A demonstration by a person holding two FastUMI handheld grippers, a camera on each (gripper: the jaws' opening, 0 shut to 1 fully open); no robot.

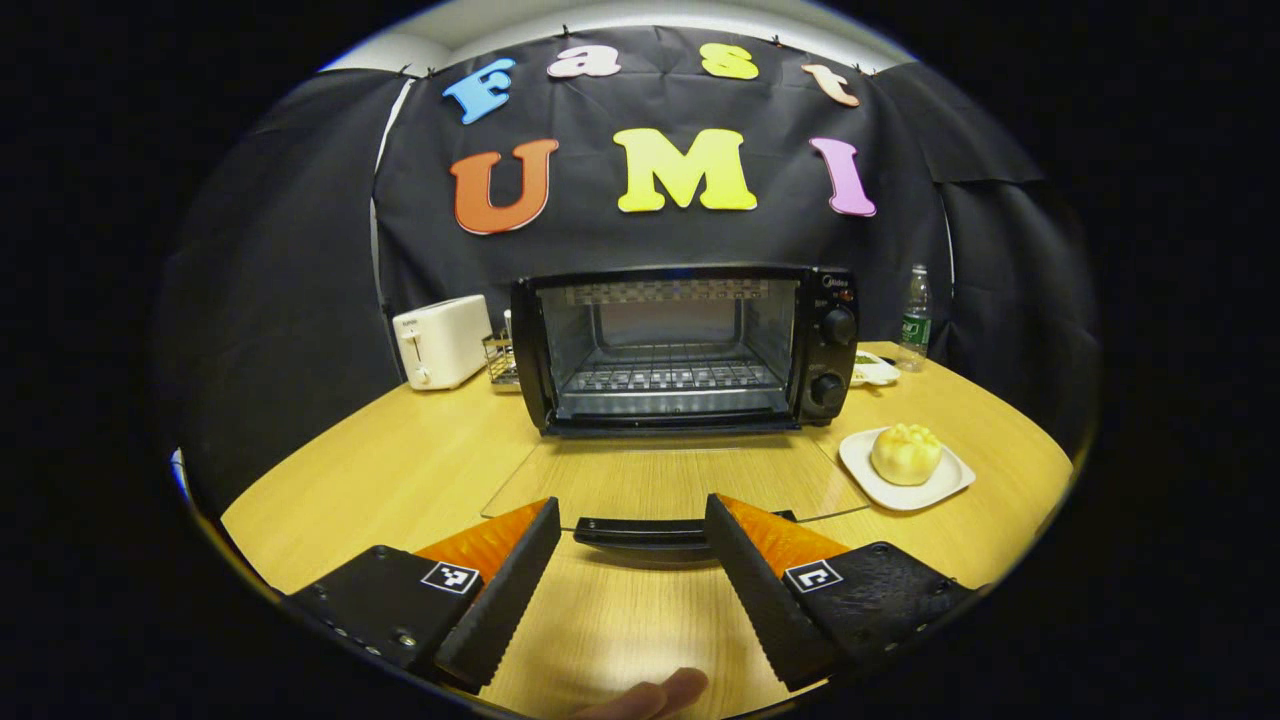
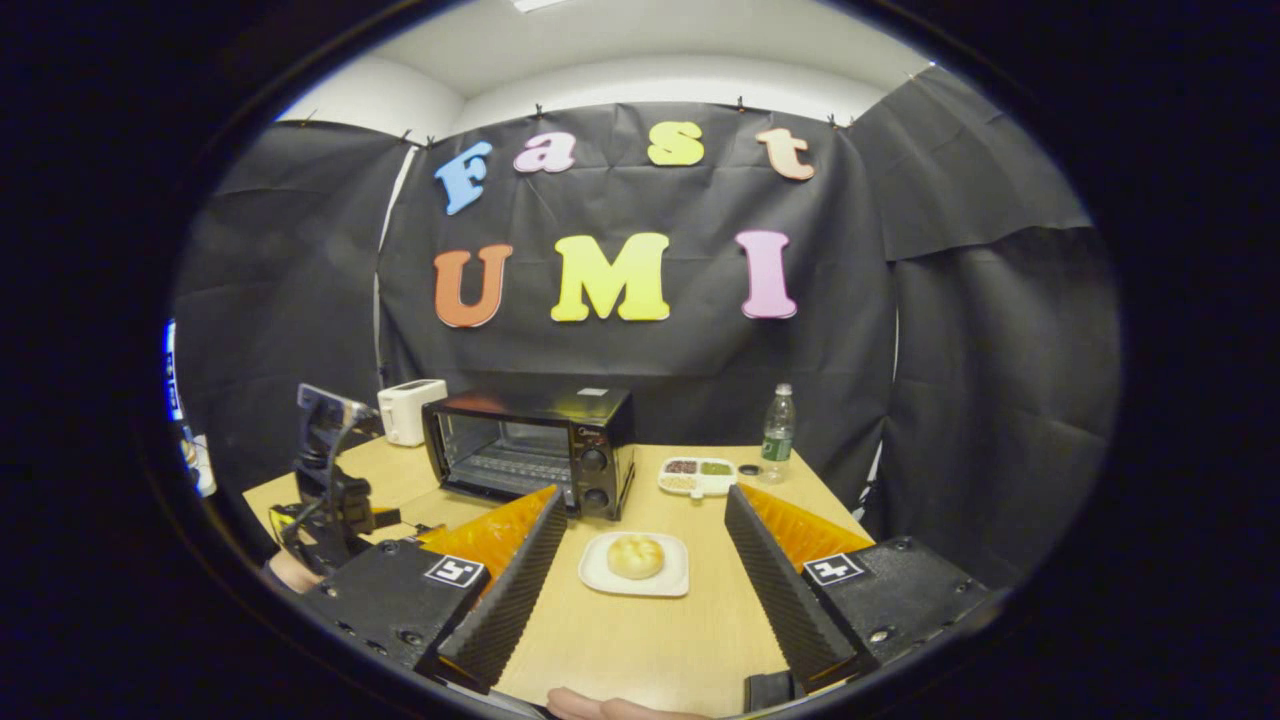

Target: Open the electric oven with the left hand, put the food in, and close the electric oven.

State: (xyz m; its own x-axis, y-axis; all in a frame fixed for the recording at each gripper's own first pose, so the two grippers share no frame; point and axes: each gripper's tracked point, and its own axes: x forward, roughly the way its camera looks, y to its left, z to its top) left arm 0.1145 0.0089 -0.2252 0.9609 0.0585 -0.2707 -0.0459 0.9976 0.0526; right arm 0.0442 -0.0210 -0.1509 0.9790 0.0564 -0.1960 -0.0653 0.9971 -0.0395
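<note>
The black electric oven (image 1: 690, 345) stands at the back of the wooden table with its cavity exposed and a wire rack inside. Its glass door (image 1: 670, 480) lies flat toward me, and the door's black handle (image 1: 640, 533) sits just ahead of my left gripper (image 1: 630, 505), which is open and not pressing on it. A pale bun (image 1: 906, 452) rests on a white plate (image 1: 940, 490) to the oven's right. In the right gripper view the bun (image 2: 636, 556) lies ahead between the fingers of my open right gripper (image 2: 645, 495), and the oven (image 2: 530, 450) is to the left.
A white toaster (image 1: 442, 340) and a small wire rack (image 1: 498, 360) stand left of the oven. A water bottle (image 1: 913, 318) and a divided snack tray (image 2: 697, 476) sit at the back right. The left gripper (image 2: 330, 480) and the hand holding it appear at the left table edge.
</note>
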